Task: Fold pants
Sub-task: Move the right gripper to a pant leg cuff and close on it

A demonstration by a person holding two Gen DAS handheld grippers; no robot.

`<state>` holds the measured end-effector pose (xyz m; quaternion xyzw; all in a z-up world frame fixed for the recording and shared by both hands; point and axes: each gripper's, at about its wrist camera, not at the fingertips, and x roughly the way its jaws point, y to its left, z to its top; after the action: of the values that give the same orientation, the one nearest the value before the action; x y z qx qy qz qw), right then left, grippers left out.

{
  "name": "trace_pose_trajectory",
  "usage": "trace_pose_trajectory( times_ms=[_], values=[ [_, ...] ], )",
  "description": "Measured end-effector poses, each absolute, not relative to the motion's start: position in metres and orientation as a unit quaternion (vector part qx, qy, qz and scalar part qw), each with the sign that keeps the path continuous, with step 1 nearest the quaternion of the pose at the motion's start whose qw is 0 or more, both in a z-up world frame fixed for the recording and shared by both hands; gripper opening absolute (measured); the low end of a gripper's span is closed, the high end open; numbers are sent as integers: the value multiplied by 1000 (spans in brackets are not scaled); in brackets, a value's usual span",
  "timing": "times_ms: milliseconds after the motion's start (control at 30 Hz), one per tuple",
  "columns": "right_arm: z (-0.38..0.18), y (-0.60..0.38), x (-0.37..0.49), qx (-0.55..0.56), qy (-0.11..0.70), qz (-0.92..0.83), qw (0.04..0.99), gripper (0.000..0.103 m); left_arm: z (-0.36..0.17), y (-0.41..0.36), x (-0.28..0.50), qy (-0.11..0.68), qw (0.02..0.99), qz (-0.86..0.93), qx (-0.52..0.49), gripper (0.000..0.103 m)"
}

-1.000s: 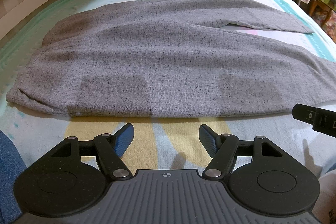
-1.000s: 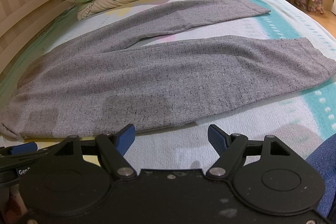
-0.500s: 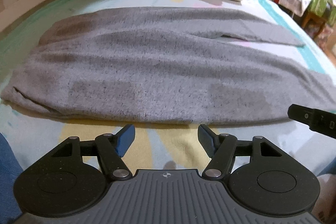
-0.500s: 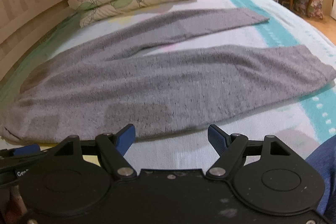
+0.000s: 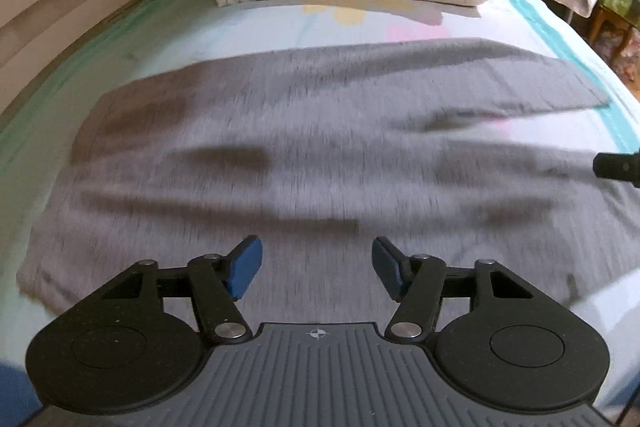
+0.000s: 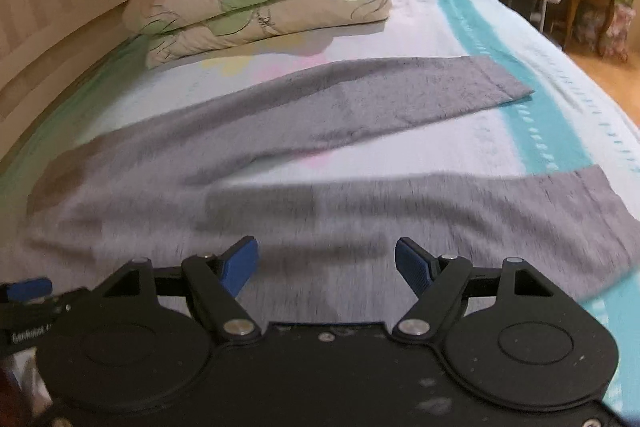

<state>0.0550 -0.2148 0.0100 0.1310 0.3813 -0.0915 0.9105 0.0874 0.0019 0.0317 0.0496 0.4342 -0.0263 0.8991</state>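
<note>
Now angled downward over grey pants (image 5: 304, 155) spread flat on the bed (image 6: 472, 143): left tool (image 5: 316, 273) closing, nothing between the pads; right tool (image 6: 326, 269) wide apart, nothing gripped, beside it.

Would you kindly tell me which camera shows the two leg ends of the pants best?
The right wrist view: both leg ends of the pants lie in frame, spread apart. The left wrist view shows mainly the waist part, blurred.
</note>
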Motion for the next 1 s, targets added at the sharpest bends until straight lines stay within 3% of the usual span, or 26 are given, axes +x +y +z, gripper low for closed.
trace_pose_trajectory(
  times_ms=[100,500,900,933,1000],
  values=[
    [16,-233,96,134,389,-97,906,75,34,3,122,448,893,-27,40,53],
    [11,-318,293,171,397,-152,889,75,26,7,261,455,889,-1,47,53],
    [-40,-354,402,239,443,-236,831,72,6,8,309,473,879,-4,62,53],
    [-44,-354,404,242,451,-239,825,69,6,8,310,474,878,-4,61,53],
    [-50,-355,402,245,461,-236,819,21,8,6,312,476,878,-7,55,53]
  ],
)
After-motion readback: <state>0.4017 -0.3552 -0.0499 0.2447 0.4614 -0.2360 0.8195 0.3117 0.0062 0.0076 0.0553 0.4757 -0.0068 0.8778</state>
